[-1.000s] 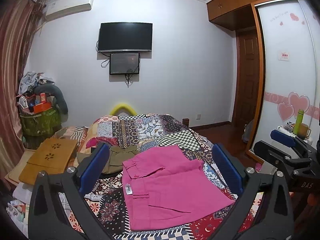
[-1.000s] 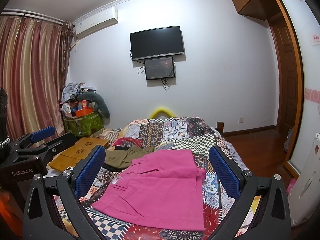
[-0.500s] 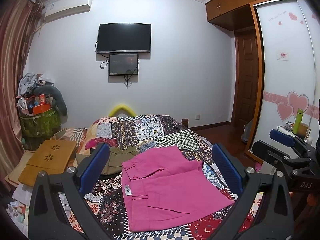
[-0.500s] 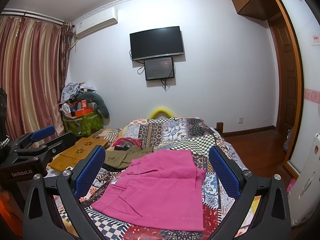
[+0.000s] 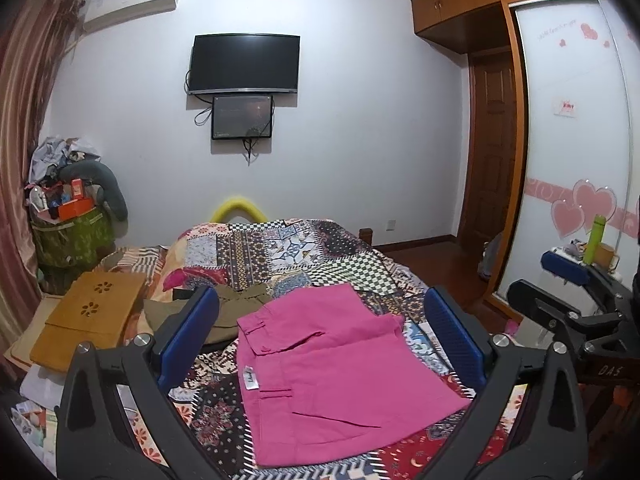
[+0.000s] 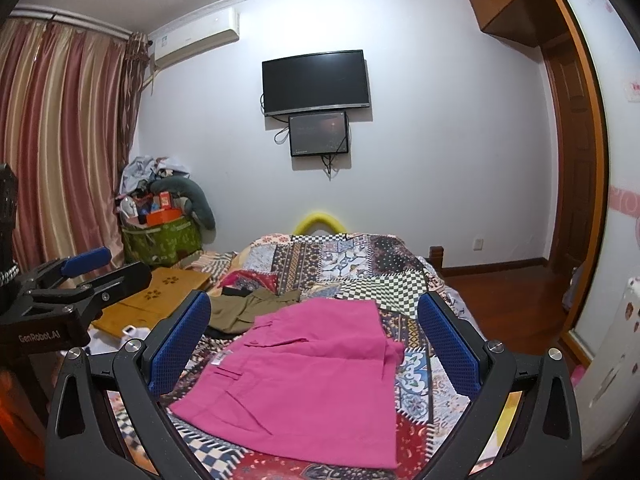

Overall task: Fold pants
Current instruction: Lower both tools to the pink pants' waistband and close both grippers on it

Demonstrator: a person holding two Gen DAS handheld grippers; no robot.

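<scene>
Pink pants (image 5: 340, 380) lie folded into a flat rectangle on the patchwork bedspread (image 5: 288, 256), waistband toward the left with a white tag. They show in the right wrist view (image 6: 304, 384) too. My left gripper (image 5: 320, 344) is open and empty, held above the pants. My right gripper (image 6: 316, 344) is open and empty, also above them. Each gripper appears at the edge of the other's view: the right one (image 5: 568, 304) and the left one (image 6: 80, 280).
Olive-green clothing (image 5: 228, 312) lies on the bed behind the pants. A wooden lap desk (image 5: 88, 316) sits at the left. A green basket (image 5: 72, 236) of clutter stands by the curtain. A wardrobe (image 5: 580, 160) and door are at the right.
Both grippers stay open and almost still. The left wrist view shifts very slightly; the pants have not moved.
</scene>
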